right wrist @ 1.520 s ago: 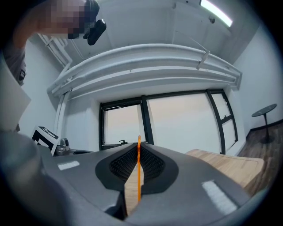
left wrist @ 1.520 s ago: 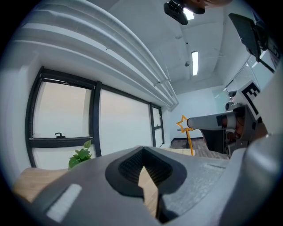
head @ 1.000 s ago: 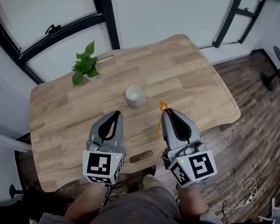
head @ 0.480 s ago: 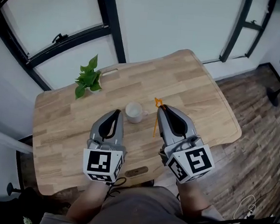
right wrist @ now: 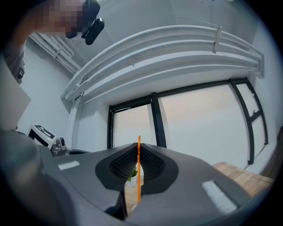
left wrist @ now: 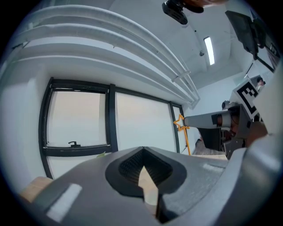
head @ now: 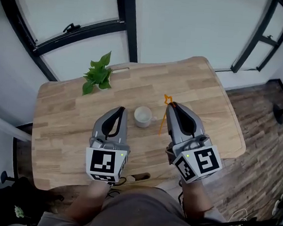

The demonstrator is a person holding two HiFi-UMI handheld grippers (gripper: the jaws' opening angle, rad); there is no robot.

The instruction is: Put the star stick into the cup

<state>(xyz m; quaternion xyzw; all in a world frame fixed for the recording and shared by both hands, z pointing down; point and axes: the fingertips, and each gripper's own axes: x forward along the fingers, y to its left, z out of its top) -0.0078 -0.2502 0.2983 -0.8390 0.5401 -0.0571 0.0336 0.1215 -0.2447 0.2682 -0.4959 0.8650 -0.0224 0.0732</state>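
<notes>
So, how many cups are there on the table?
1. The white cup stands near the middle of the table, between the left gripper and the right gripper. The grippers cover part of the table.

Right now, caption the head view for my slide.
Right gripper holds the star stick beside the cup; left gripper shut, empty.

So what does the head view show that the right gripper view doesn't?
Only the head view shows the cup and the star topping the stick. Only the right gripper view shows the ceiling pipes and, up close, the right claw shut on the stick, which appears there as a thin edge-on line. Both show the stick, the plant, the table and the window.
</notes>
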